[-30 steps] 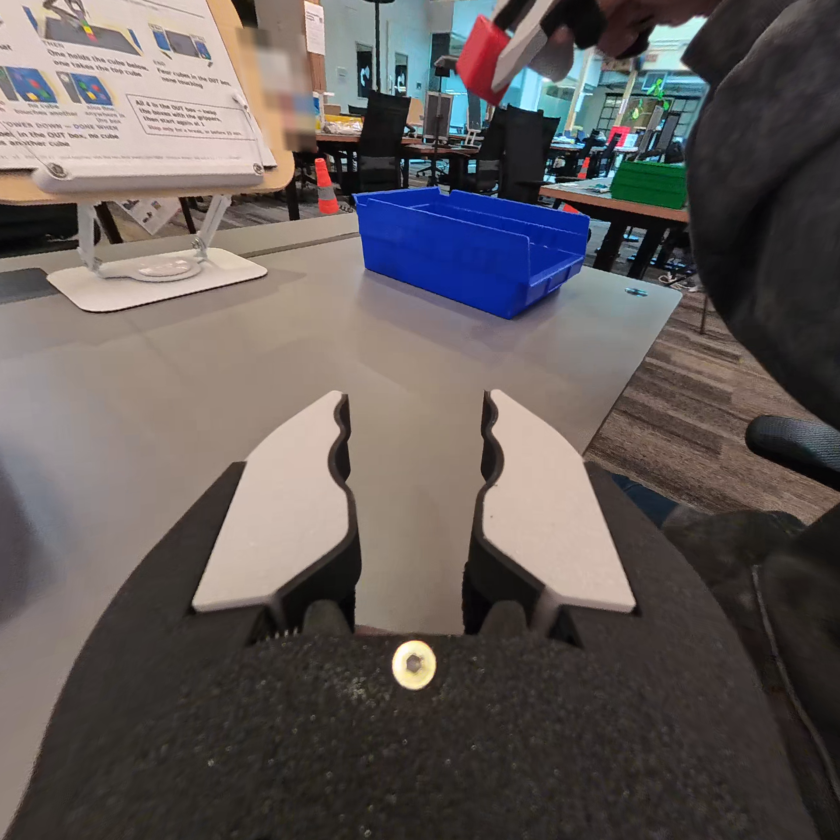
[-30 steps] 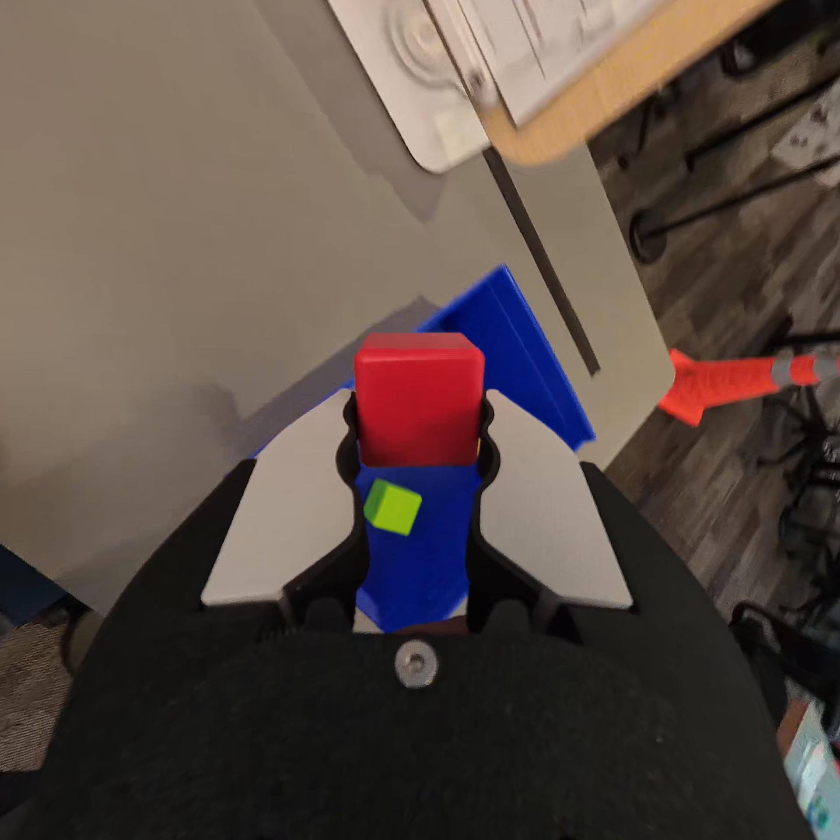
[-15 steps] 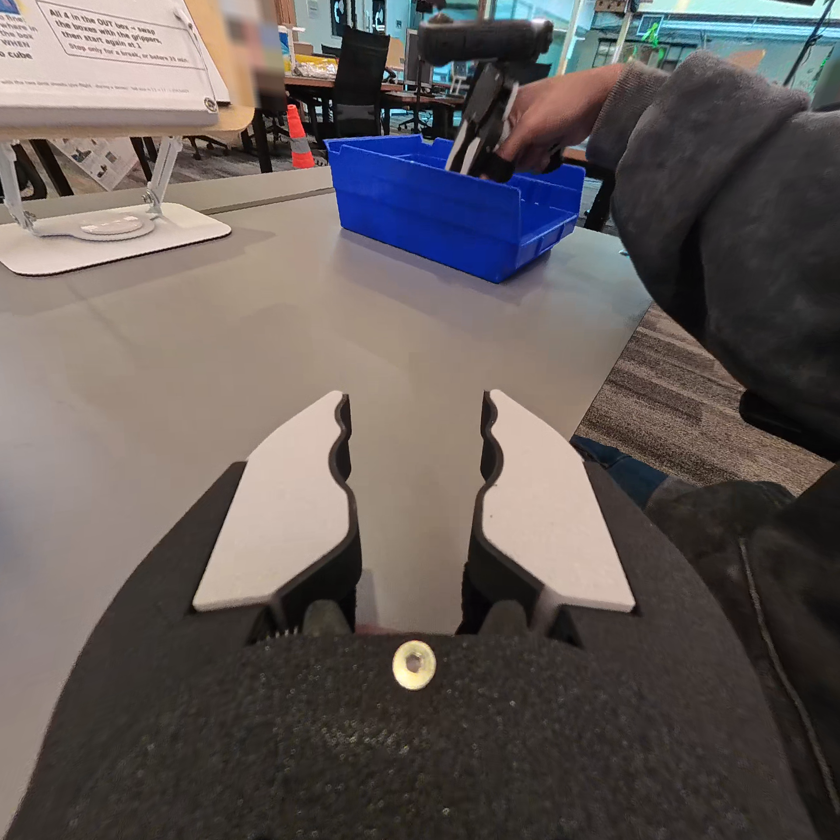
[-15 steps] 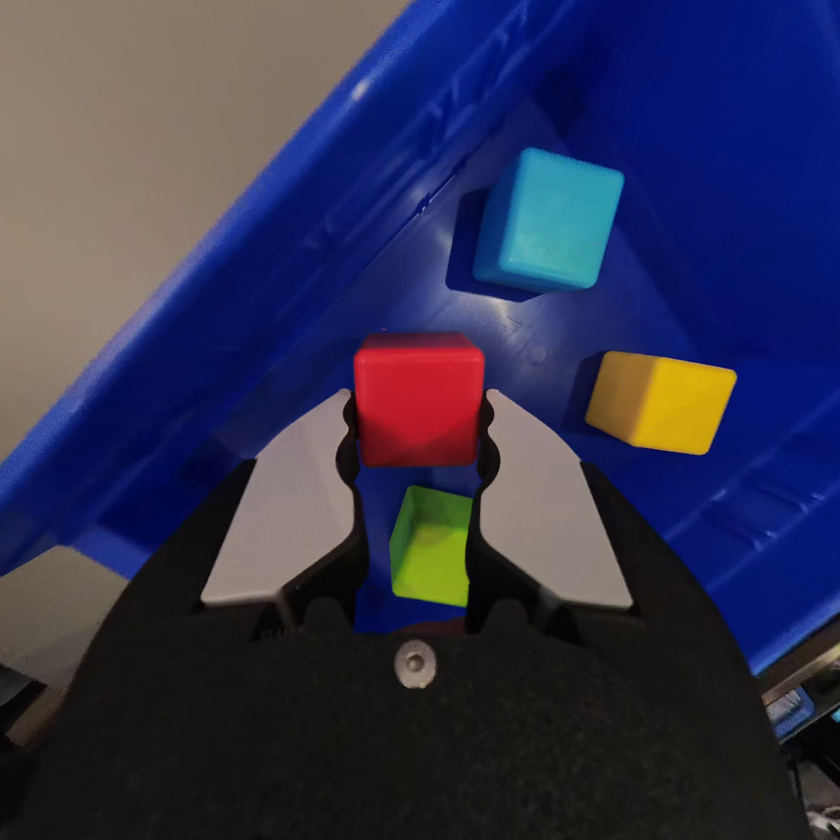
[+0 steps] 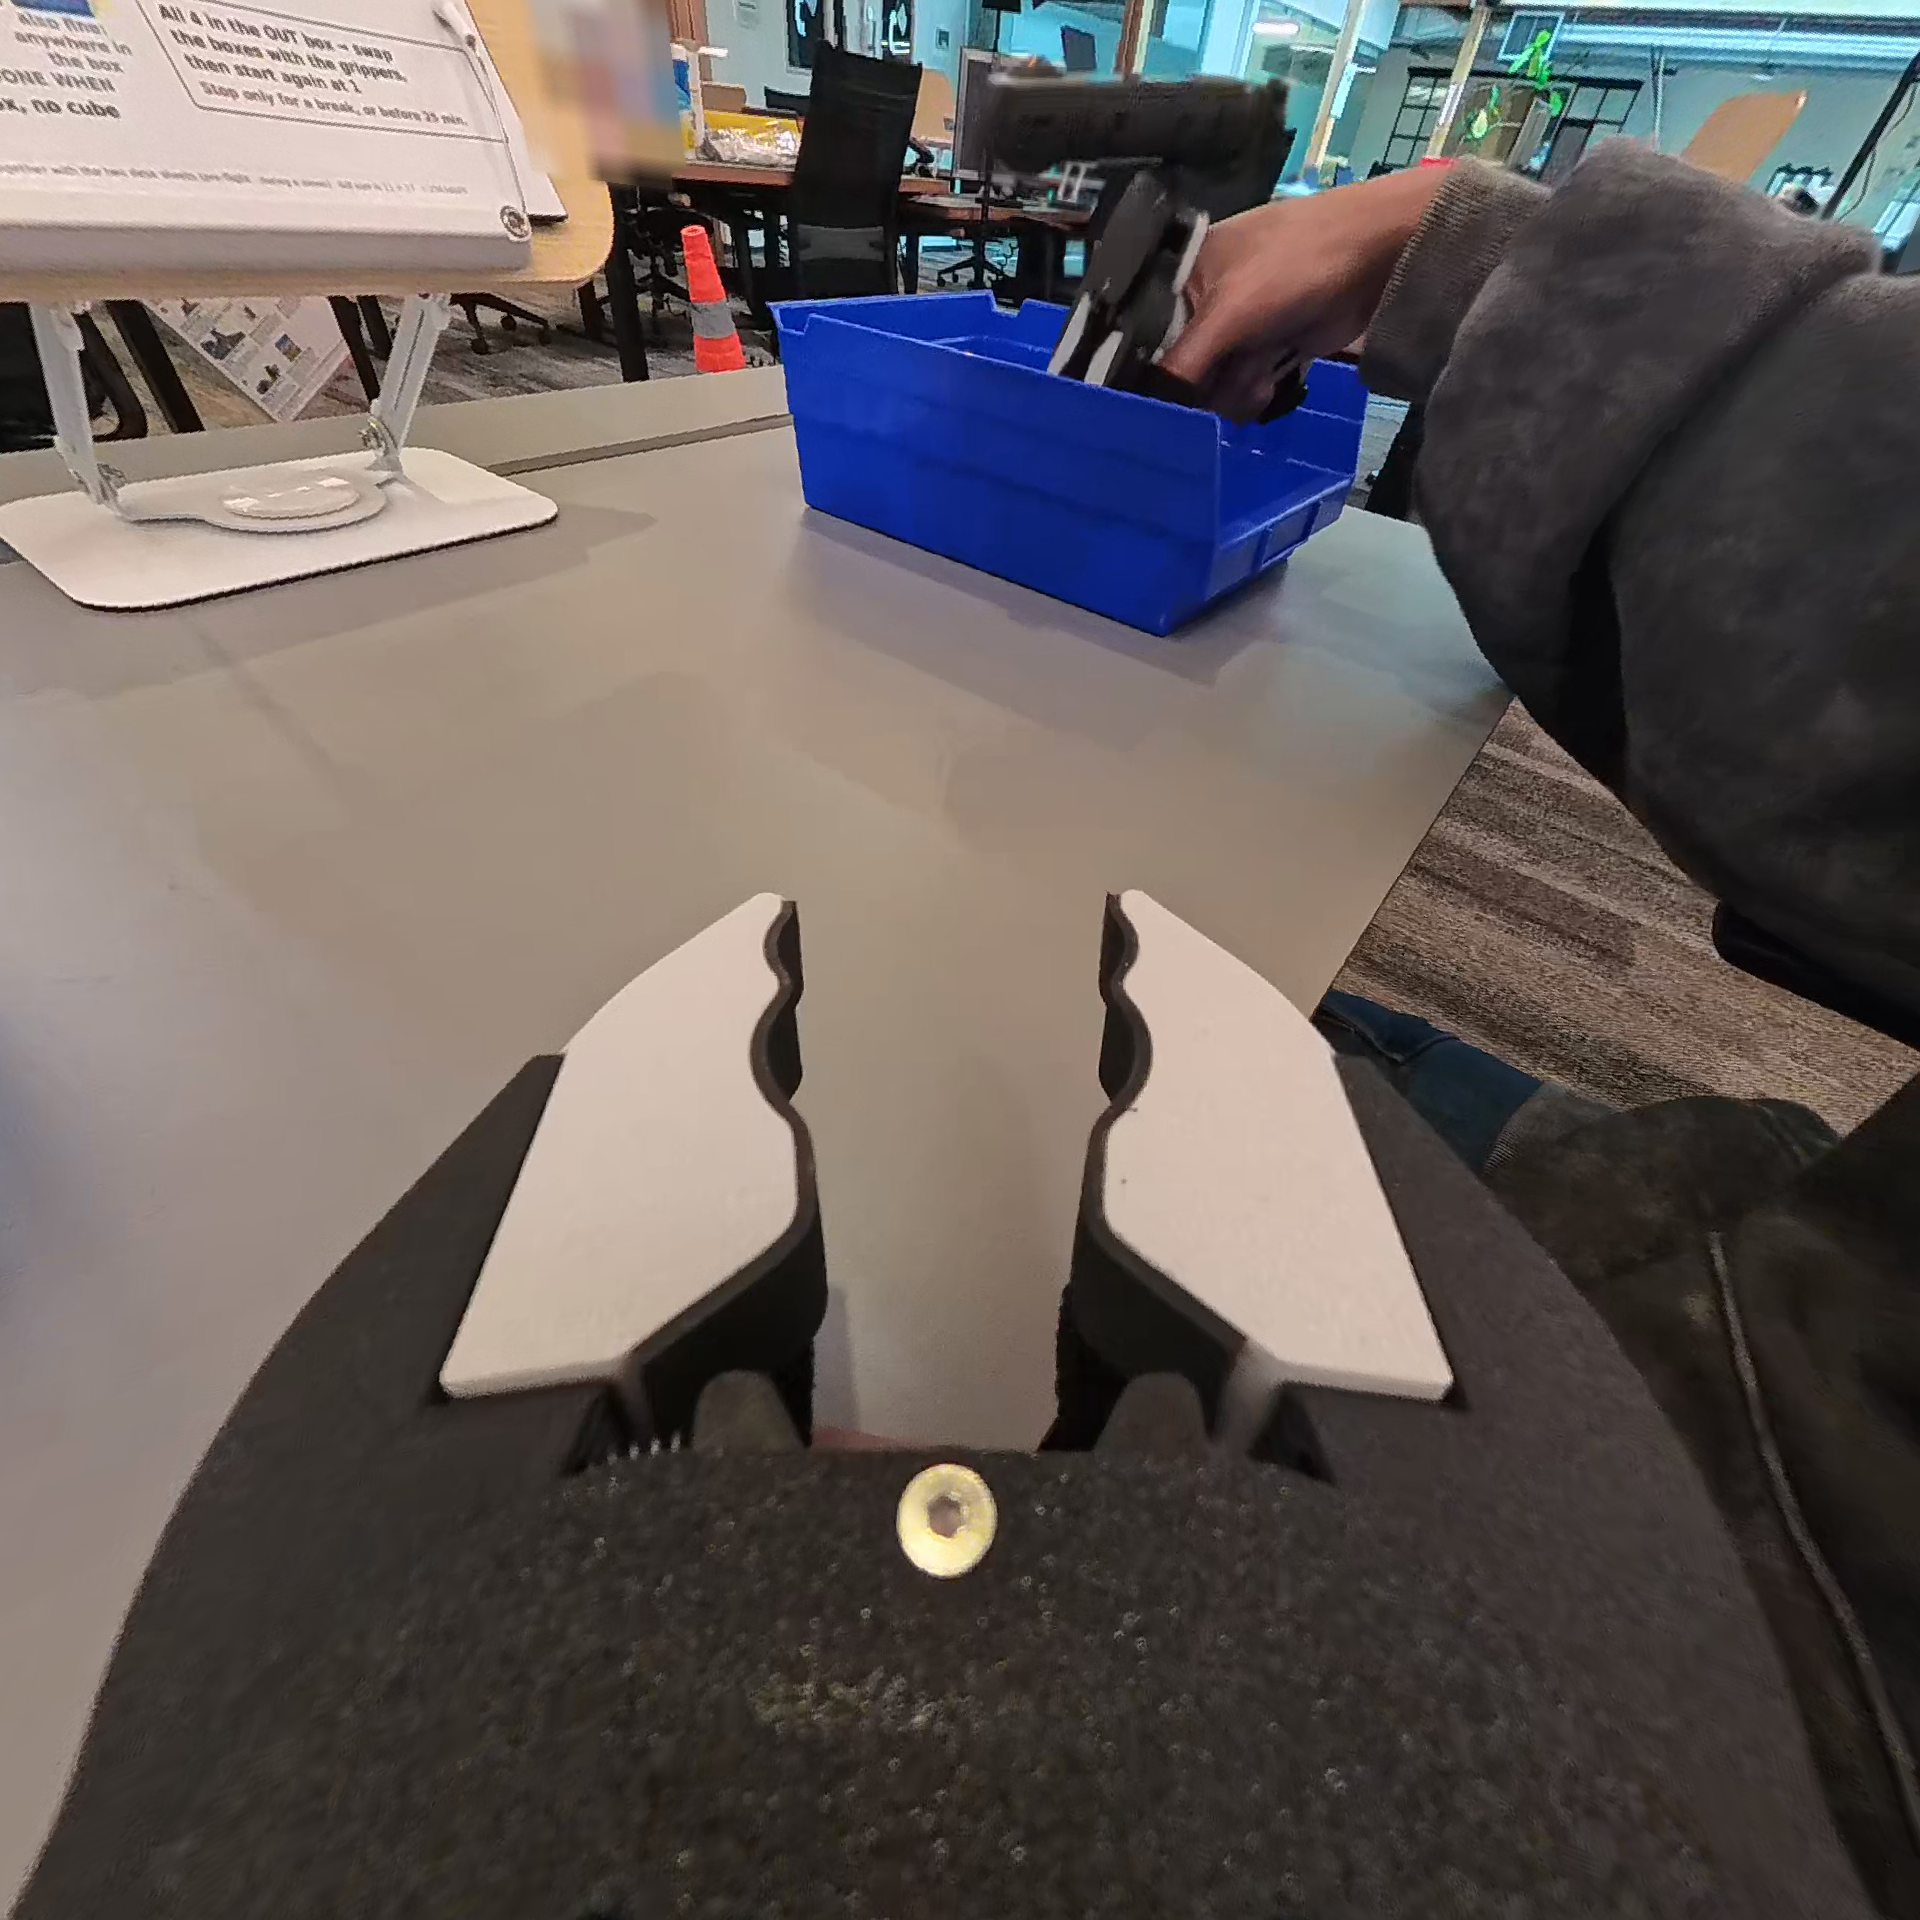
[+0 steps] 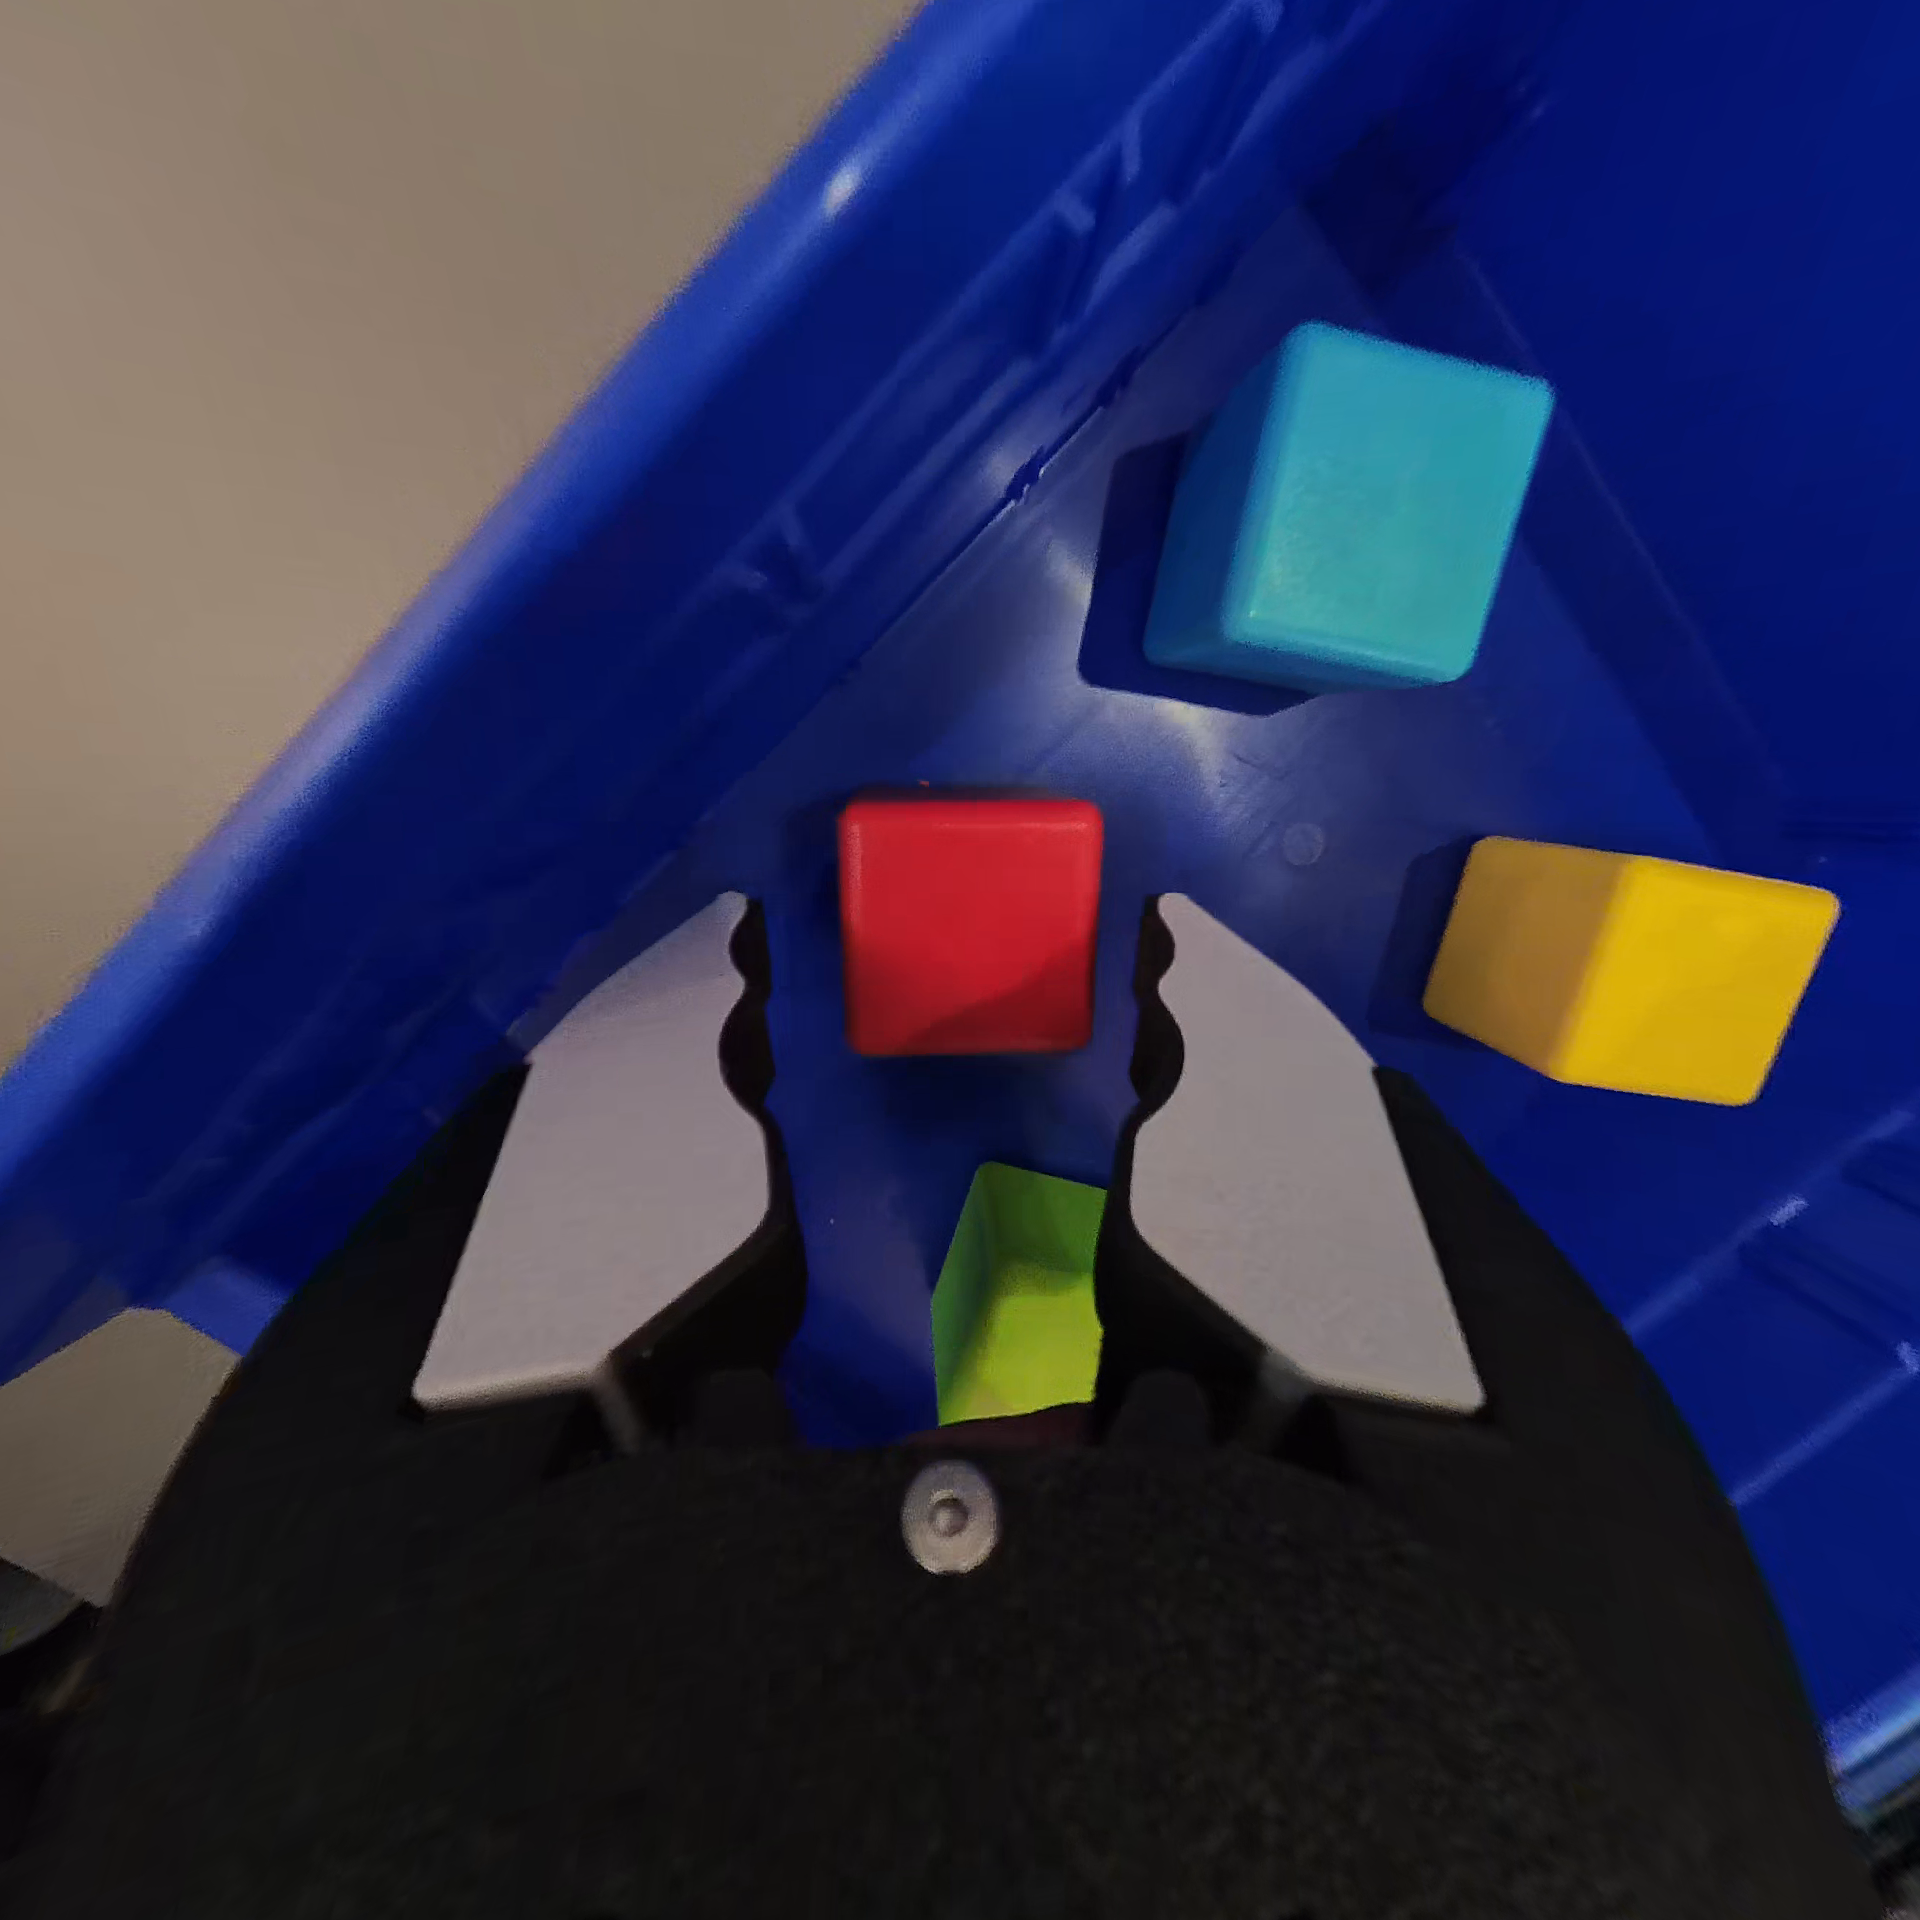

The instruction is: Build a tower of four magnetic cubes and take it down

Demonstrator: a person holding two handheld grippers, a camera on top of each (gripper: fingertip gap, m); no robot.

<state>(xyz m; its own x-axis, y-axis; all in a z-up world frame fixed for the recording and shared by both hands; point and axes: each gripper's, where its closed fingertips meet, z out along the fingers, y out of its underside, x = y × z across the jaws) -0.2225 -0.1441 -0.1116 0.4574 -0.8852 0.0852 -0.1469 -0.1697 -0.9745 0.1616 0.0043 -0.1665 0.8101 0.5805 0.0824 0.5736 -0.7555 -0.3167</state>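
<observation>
Inside the blue bin (image 6: 727, 582), the right gripper (image 6: 951, 914) hangs with its fingers apart around the free red cube (image 6: 968, 925), near cyan (image 6: 1351, 509), yellow (image 6: 1621, 966) and green (image 6: 1023, 1299) cubes, while the left gripper (image 5: 951, 914) hovers open-fingered over the grey counter (image 5: 520, 779).

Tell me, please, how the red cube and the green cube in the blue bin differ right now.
The red cube sits ahead of the right gripper, between its parted fingertips with a gap on each side; the green cube lies farther back between the fingers. The red cube shows whole, while the green cube is partly hidden by a finger. Both rest inside the blue bin, apart from each other.
</observation>
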